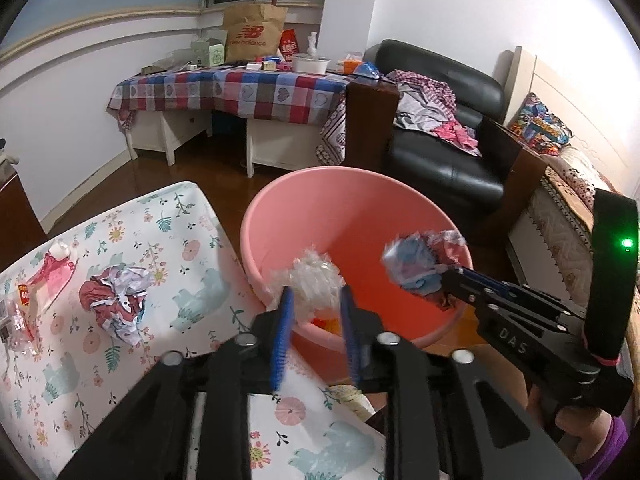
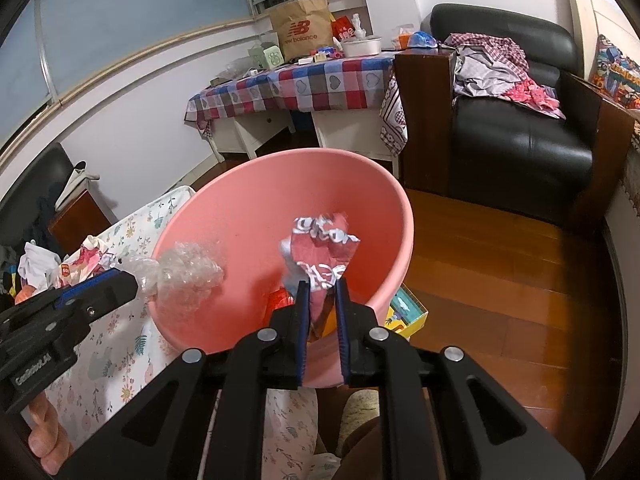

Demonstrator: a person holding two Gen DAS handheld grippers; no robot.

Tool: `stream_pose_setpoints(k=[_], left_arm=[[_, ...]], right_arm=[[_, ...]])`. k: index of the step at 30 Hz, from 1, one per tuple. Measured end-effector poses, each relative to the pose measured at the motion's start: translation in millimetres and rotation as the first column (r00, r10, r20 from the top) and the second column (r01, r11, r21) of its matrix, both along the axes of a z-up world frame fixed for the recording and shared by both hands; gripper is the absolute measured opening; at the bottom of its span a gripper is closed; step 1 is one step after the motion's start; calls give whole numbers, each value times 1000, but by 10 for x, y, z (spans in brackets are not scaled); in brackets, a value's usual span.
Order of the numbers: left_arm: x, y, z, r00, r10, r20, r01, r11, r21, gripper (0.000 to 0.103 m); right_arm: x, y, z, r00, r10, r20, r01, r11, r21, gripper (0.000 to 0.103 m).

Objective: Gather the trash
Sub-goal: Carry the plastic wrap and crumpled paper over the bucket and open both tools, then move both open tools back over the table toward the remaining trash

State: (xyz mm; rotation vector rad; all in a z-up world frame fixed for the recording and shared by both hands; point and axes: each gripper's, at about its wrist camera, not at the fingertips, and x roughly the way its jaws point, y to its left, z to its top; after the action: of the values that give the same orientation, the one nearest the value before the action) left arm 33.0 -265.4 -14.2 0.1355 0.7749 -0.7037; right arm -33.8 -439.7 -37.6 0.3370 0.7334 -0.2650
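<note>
A pink bucket (image 1: 320,200) stands on the floor beside the floral table (image 1: 132,240); it also shows in the right wrist view (image 2: 248,200). My left gripper (image 1: 316,294) is shut on a wad of clear plastic wrap (image 1: 314,276), held over the bucket's near rim; the wad shows in the right wrist view (image 2: 188,272). My right gripper (image 2: 322,284) is shut on a crumpled red-and-white wrapper (image 2: 320,244) above the bucket's inside; it shows in the left wrist view (image 1: 420,264). More trash lies on the table: a crumpled red-white wad (image 1: 116,300) and a pink wrapper (image 1: 52,276).
Orange and red trash lies at the bucket's bottom (image 2: 280,300). A yellow box (image 2: 406,312) sits on the wooden floor by the bucket. A black sofa (image 1: 448,128) with clothes and a checkered-cloth desk (image 1: 240,92) stand behind. A bed (image 1: 560,216) is at right.
</note>
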Motion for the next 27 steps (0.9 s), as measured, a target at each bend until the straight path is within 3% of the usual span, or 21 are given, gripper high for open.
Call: stream_pose_setpoints(k=[2, 7, 18, 21, 27], left_arm=[[-16, 19, 16, 1000, -3, 8, 3, 1000, -9, 38], [-30, 71, 39, 1000, 0, 8, 0, 1000, -21, 43], [-102, 308, 42, 999, 33, 16, -32, 999, -32, 45], [-131, 417, 46, 998, 51, 27, -50, 998, -32, 51], [-139, 678, 51, 995, 96, 22, -95, 995, -43, 52]], right_arm=[[-2, 13, -1, 1000, 7, 3, -7, 1000, 5, 18], [-13, 56, 27, 1000, 16, 14, -16, 1000, -3, 36], [-64, 187, 113, 998, 42, 39, -42, 999, -2, 37], [-56, 310, 154, 996, 74, 50, -74, 997, -6, 37], [-44, 595, 217, 988, 145, 61, -145, 989, -11, 40]])
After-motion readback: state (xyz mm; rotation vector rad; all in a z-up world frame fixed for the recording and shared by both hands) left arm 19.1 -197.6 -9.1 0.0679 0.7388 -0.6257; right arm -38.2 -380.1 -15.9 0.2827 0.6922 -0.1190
